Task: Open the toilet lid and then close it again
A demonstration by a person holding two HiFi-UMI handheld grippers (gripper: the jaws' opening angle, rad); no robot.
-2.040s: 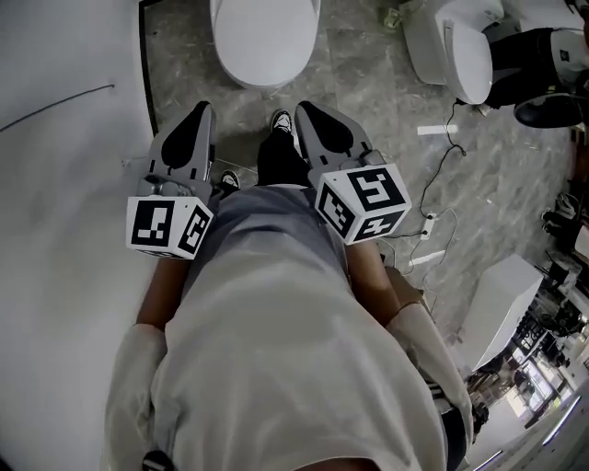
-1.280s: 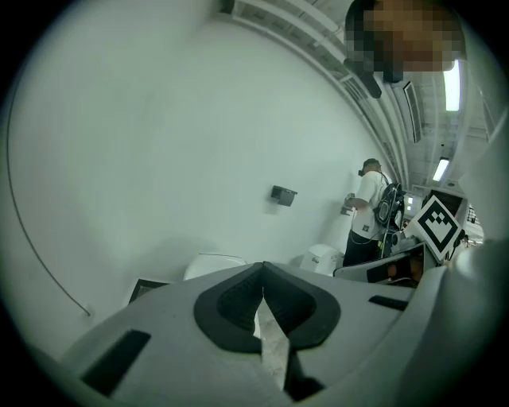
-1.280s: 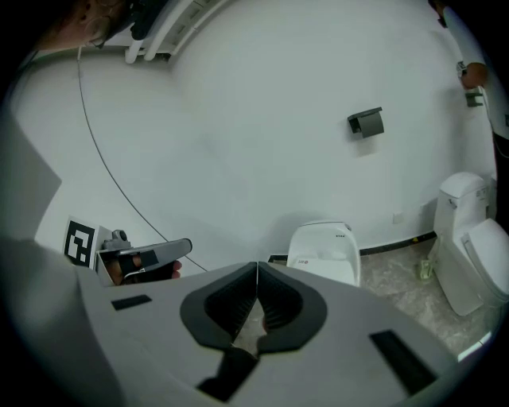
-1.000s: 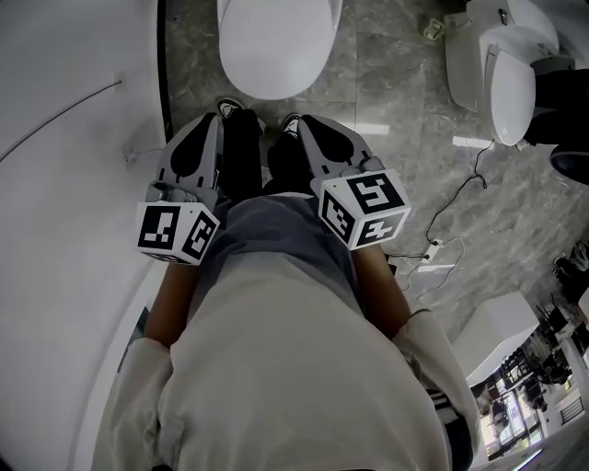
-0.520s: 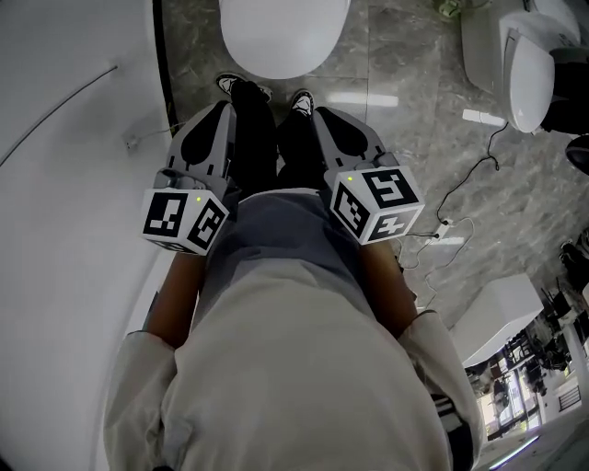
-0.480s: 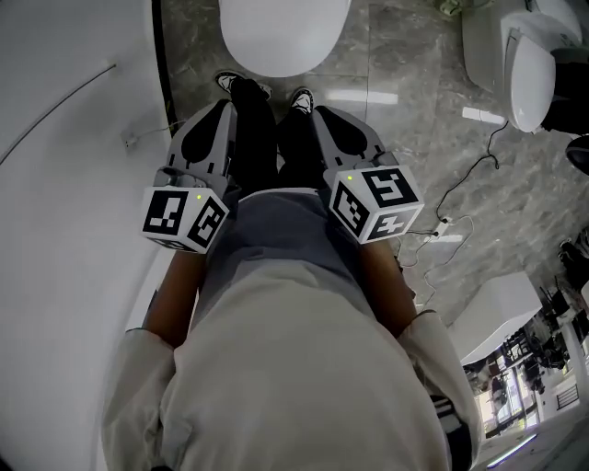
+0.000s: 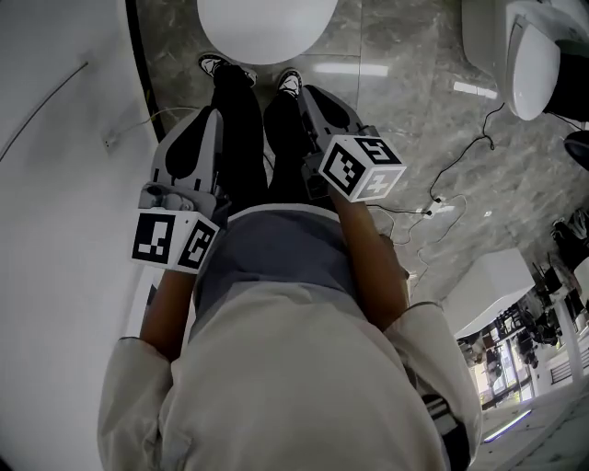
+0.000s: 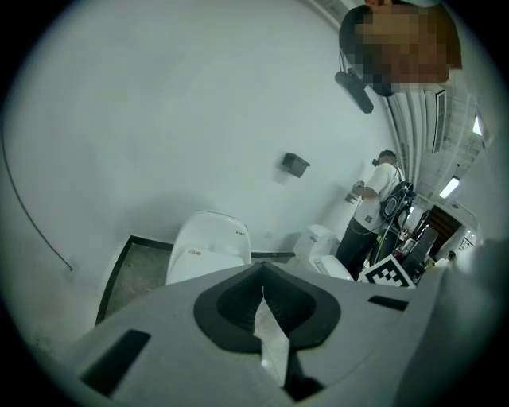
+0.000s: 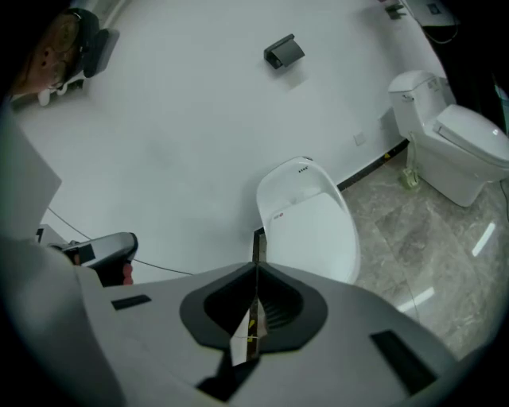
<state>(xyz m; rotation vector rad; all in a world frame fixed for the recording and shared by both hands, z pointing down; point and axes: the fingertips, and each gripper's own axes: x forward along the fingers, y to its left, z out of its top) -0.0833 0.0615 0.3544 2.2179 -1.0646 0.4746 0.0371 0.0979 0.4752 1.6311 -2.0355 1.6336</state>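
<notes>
White toilet (image 7: pixel 265 18), smooth oval lid (image 9: pixel 310 234) down flat, closed, against white wall (image 9: pixel 183 119), on grey marble floor (image 9: pixel 413 238)

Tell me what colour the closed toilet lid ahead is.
White: the toilet lid is plain white, clearest in the right gripper view.

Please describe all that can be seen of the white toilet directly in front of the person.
The toilet is white and glossy, like ceramic, with a rounded lid lying closed. It stands on the grey marbled floor, back against the white wall. Nothing lies on it; the person's shoes stand close before its front.
</notes>
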